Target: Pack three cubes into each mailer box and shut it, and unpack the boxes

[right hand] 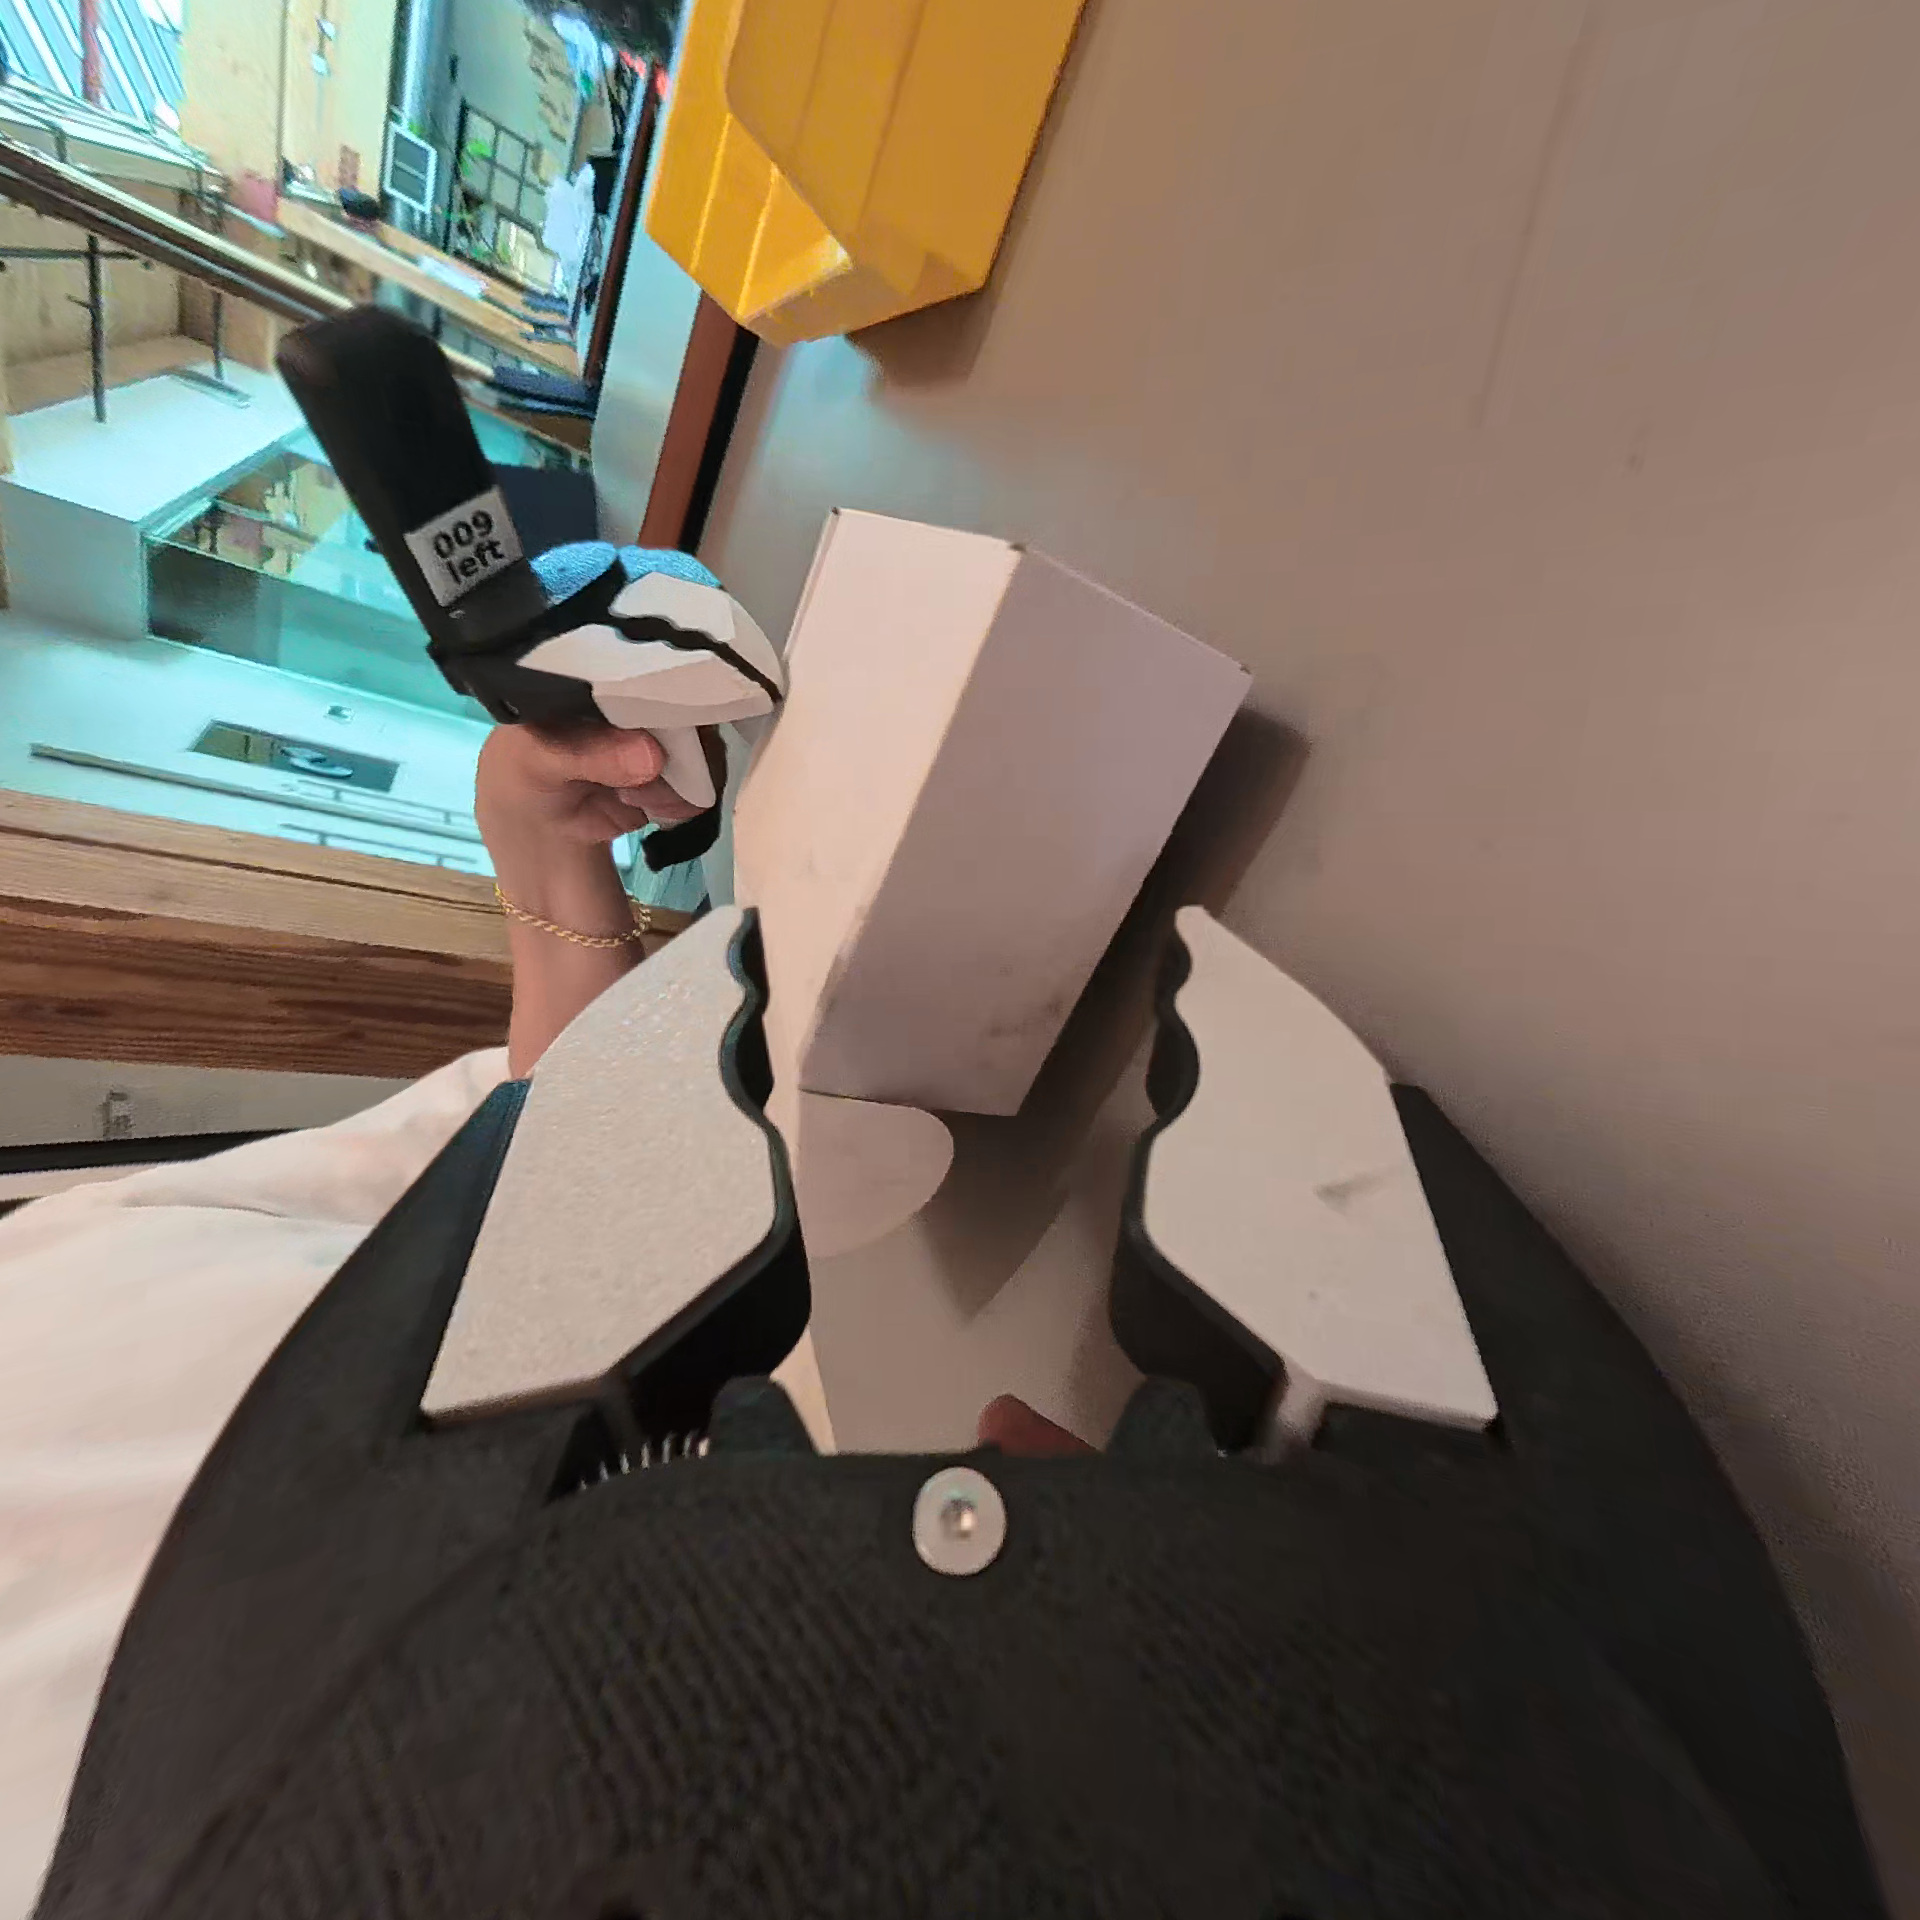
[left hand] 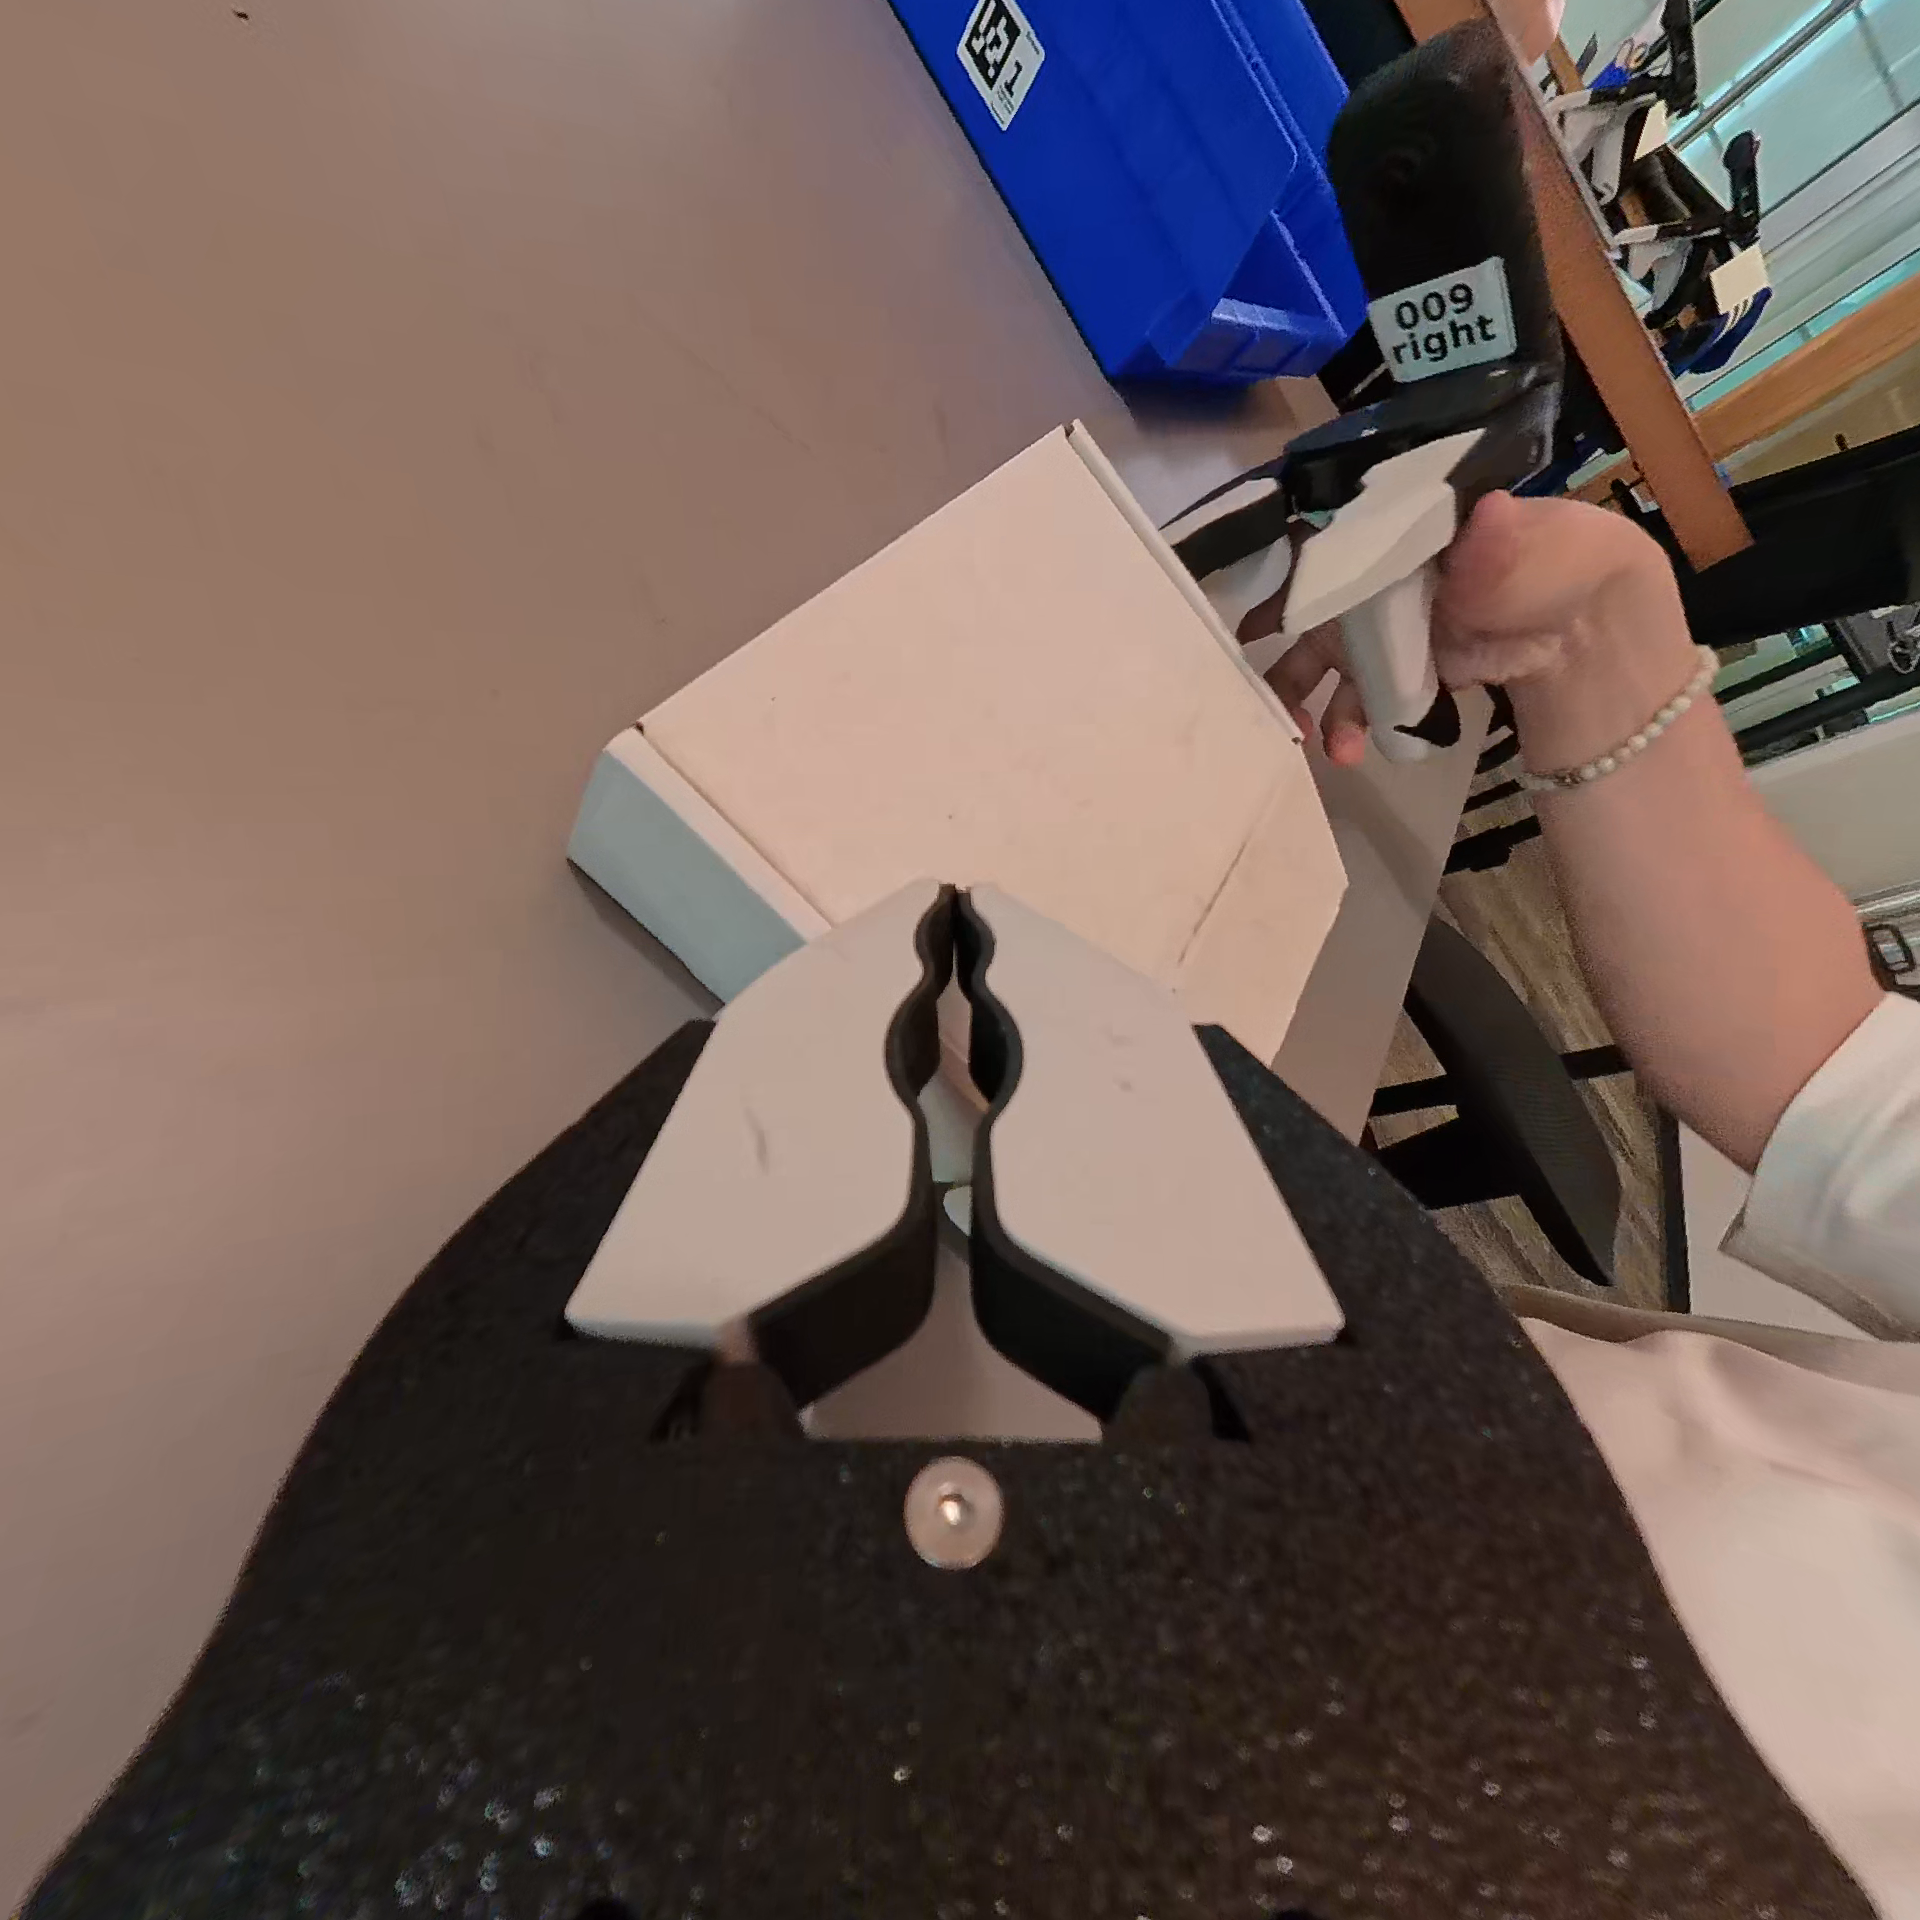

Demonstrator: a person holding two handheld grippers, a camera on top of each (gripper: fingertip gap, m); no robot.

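Note:
A white mailer box [left hand: 966,686] lies on the beige table [left hand: 312,520]. My left gripper [left hand: 954,896] is shut, and its tips rest against the box's lid. I cannot tell whether they pinch any card. In the right wrist view the box [right hand: 997,790] stands between the fingers of my open right gripper [right hand: 966,914]. A rounded side tab [right hand: 873,1164] and a white flap [right hand: 935,1320] stick out of the box toward this gripper. The left gripper [right hand: 774,681] touches the lid's far edge. The right gripper [left hand: 1231,566] is at the box's far corner. No cubes are in view.
A blue bin [left hand: 1143,177] with a square marker tag sits on the table beyond the box. A yellow bin [right hand: 852,156] sits farther along the table [right hand: 1558,623]. The table's edge runs right beside the box, with a chair and floor past it. My right fingertips sit around 15 cm from my left ones.

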